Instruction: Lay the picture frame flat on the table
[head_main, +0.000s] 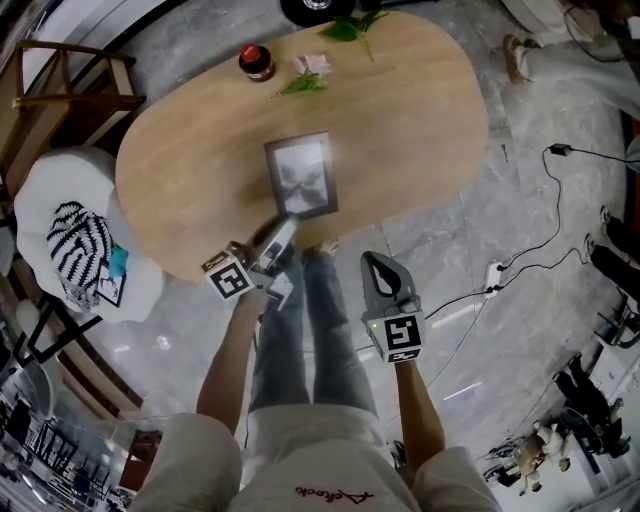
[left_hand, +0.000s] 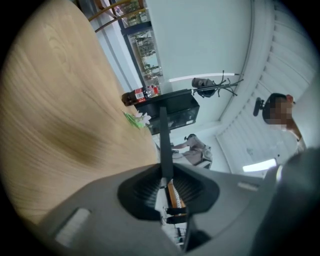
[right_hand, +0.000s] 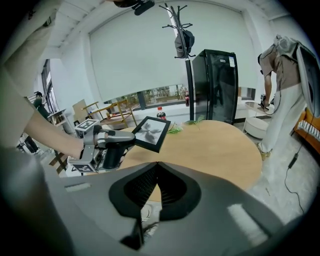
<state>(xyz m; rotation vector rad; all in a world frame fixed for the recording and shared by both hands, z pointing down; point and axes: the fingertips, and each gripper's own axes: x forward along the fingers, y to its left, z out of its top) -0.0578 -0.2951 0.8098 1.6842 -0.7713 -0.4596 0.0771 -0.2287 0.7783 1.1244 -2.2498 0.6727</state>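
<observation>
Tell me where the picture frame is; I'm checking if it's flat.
Head view: the picture frame is over the middle of the wooden table, clamped at its near edge by the left gripper, tilted.

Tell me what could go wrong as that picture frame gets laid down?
The left gripper pinches the picture frame only by one thin edge, so it might swing or slip out. The frame hangs tilted above the table, so a corner may strike first. The right gripper is shut and off to the side, giving no support.
</observation>
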